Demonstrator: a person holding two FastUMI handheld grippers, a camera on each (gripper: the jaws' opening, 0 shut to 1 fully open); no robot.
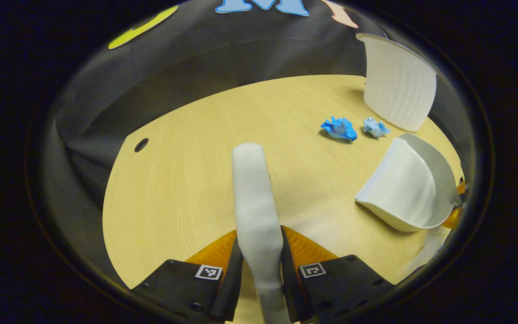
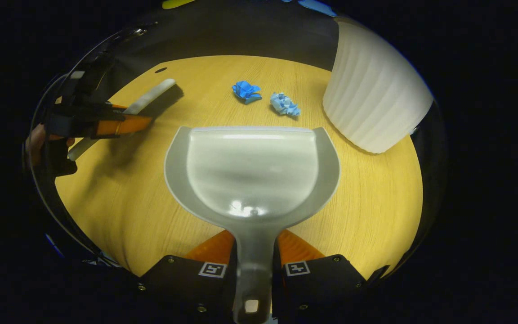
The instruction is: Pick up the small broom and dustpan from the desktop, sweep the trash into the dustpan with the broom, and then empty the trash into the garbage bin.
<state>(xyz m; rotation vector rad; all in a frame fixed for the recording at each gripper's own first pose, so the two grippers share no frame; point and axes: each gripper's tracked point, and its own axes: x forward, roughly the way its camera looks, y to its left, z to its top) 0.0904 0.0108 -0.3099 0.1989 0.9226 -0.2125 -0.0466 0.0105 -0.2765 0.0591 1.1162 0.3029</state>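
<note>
Two crumpled blue paper wads (image 1: pixel 339 128) near ribbed white bin (image 1: pixel 399 85).

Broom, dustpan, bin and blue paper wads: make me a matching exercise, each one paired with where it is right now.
Things:
1. broom
2. dustpan
3. garbage bin
4. blue paper wads

Places:
A. lying on the table beyond the dustpan's front edge
B. handle clamped in the right gripper
C. standing on the table by the far edge
D. clamped in the left gripper

Pairs: 1-D, 2-B, 3-C, 4-A

Paper scraps (image 2: pixel 265 98) between dustpan (image 2: pixel 252 173) and bin (image 2: pixel 373 90)
</note>
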